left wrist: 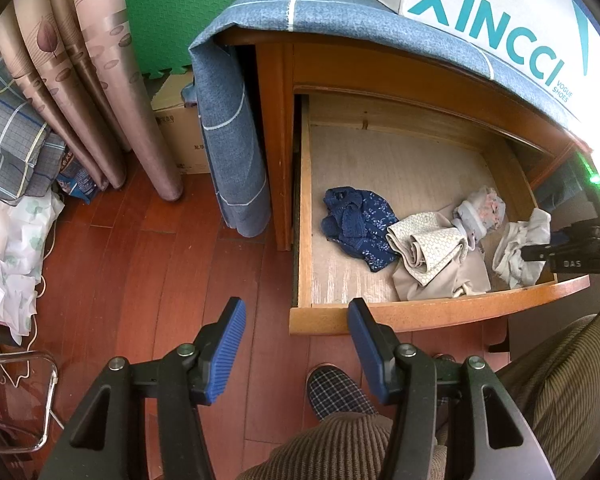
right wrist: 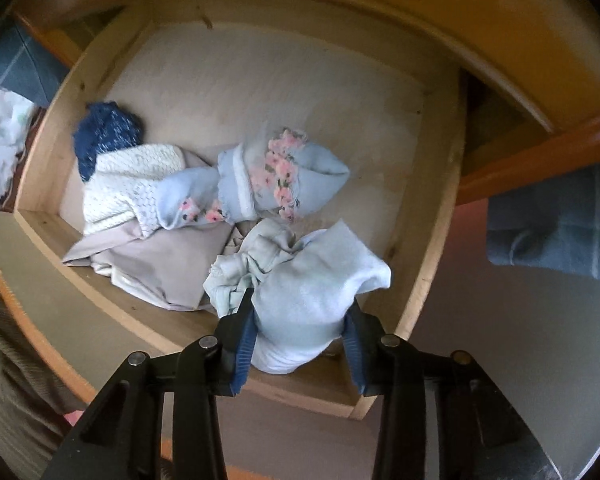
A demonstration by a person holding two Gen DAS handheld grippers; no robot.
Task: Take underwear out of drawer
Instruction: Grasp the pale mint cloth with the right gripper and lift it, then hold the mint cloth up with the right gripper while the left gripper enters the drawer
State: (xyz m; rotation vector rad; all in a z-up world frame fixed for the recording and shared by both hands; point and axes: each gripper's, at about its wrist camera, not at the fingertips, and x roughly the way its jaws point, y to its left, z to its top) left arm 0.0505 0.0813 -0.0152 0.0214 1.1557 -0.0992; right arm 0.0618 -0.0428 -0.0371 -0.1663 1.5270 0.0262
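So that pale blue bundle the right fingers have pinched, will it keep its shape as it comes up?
Probably not. The pale blue underwear bulges softly between the right gripper fingers, so it looks floppy and should sag and unfold. It seems light, thin cloth. A loose fold lies on the pale green piece, which might drag along.

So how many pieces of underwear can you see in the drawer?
5. Navy floral pair at left, cream patterned pair on a beige one, blue pair with pink flowers behind, pale blue pair in the right claw. More may hide underneath.
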